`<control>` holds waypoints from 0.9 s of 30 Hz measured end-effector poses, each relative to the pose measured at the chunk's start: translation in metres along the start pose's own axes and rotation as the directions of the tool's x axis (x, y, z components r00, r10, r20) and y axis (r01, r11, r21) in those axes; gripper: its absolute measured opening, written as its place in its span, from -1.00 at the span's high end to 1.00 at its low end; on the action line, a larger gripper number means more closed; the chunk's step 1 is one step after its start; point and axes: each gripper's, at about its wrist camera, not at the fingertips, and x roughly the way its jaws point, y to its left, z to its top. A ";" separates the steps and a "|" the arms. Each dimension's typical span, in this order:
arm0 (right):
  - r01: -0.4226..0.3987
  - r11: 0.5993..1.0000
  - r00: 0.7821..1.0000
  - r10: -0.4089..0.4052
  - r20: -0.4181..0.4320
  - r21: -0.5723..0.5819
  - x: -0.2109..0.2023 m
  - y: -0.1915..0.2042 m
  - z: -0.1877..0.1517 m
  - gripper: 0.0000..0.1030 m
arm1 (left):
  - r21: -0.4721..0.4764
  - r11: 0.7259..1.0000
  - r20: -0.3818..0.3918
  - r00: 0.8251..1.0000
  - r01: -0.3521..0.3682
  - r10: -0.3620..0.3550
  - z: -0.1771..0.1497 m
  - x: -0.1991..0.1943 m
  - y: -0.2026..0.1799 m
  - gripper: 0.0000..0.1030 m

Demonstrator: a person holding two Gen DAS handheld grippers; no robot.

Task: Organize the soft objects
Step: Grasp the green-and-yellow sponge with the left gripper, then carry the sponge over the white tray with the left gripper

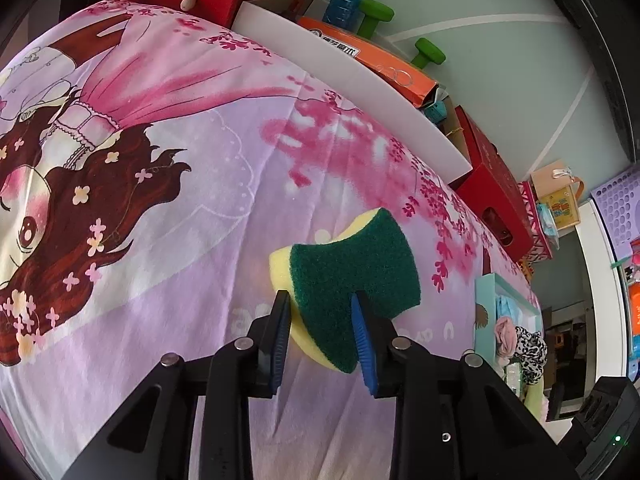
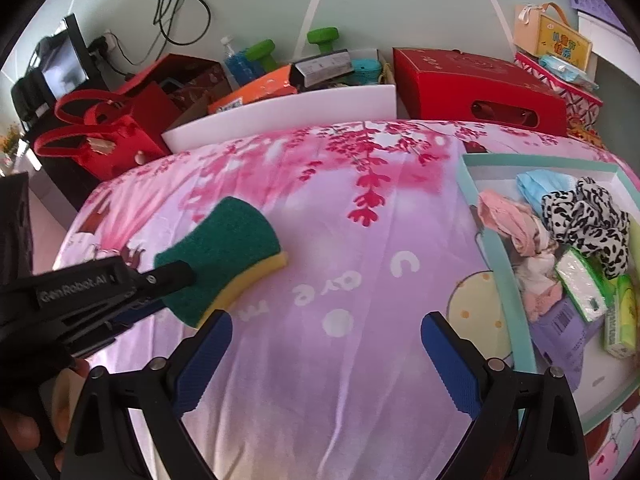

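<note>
Left wrist view: I am pinching the sponge in my left claw, the blue pads pressing into its near end so that the yellow foam is bulging between them. The green scouring face is turning upward and the far end is sticking out over the pink printed bedsheet. I am holding it by the narrow waist, I judge, because that is where soft foam gives a firm bite without slipping. Far right, the teal-rimmed tray is showing only an edge, with a leopard-print cloth in it.

Right wrist view: my right claw is standing wide open and empty, hovering above the bare sheet near the middle. To its left the left claw is coming in from the side with the sponge clamped, the sponge lying low against or just over the sheet; I cannot tell which. To the right the tray is holding a pink cloth, a blue cloth, the leopard-print cloth and tissue packs. I judge that soft things are being gathered there, so the sponge still needs carrying rightward across the bed, well apart from the tray as it is.
</note>
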 end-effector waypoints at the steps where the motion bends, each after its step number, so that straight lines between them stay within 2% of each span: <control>1: -0.009 1.000 1.000 0.009 0.001 0.003 0.000 0.000 0.000 -0.73 | -0.003 1.000 -0.002 1.000 0.003 -0.003 0.000 -0.001 0.000 0.40; 3: -0.025 1.000 1.000 0.025 -0.001 0.014 0.000 -0.001 0.000 -0.67 | -0.003 1.000 -0.003 1.000 0.011 -0.011 -0.001 -0.003 0.000 0.40; 5: -0.027 0.999 1.000 0.027 0.001 0.018 0.000 -0.001 0.000 -0.65 | 0.002 1.000 -0.005 1.000 0.018 -0.018 -0.002 -0.006 0.000 0.50; 11: -0.059 0.997 0.998 0.058 0.021 0.047 -0.004 -0.005 0.001 -0.62 | 0.039 0.999 -0.013 1.000 0.029 -0.028 -0.004 -0.011 -0.004 0.53; 13: -0.055 0.997 0.998 0.054 0.017 0.050 -0.003 -0.006 0.001 -0.49 | 0.040 0.999 -0.017 0.999 0.029 -0.029 -0.004 -0.011 -0.005 0.55; 16: -0.054 0.997 0.999 0.054 0.010 0.054 -0.002 -0.008 0.001 -0.43 | 0.047 0.998 -0.013 0.999 0.050 -0.049 -0.005 -0.016 -0.008 0.59; 27: -0.060 0.995 0.998 0.058 0.037 0.073 -0.008 -0.012 0.002 -0.43 | 0.073 0.994 -0.008 0.996 0.087 -0.087 -0.007 -0.025 -0.016 0.60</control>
